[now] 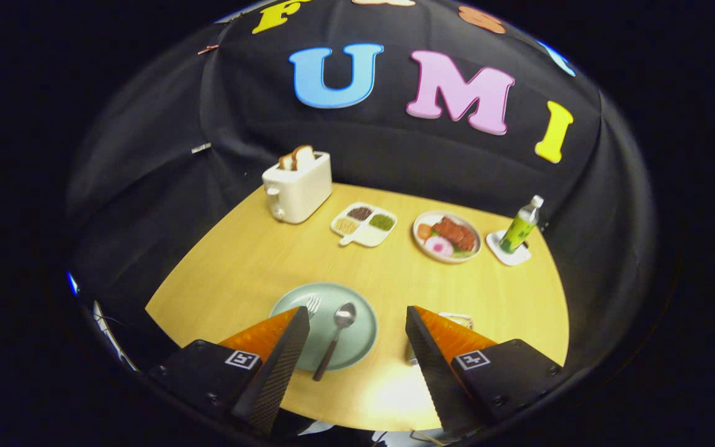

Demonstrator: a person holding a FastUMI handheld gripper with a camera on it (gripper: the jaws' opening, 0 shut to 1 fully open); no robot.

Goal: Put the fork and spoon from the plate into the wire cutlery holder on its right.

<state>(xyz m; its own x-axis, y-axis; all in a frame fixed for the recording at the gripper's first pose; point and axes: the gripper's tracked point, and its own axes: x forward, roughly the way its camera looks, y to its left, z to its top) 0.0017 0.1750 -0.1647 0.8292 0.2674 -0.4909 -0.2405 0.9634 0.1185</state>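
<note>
The jaws (354,326) are held wide apart and nothing is gripped. The plate (357,347) is seen between and just ahead of them, with the spoon (337,338) lying across it, handle overhanging the near rim, and the fork (313,303) largely hidden behind the left jaw. The wire cutlery holder (457,319) is glimpsed just behind the right jaw, beside the plate. A likely fault is judged to be a slip: a thin, smooth handle could be pinched off-centre and dropped, or the plate could be nudged across the table (239,267). The holder's narrow mouth could also be missed.
</note>
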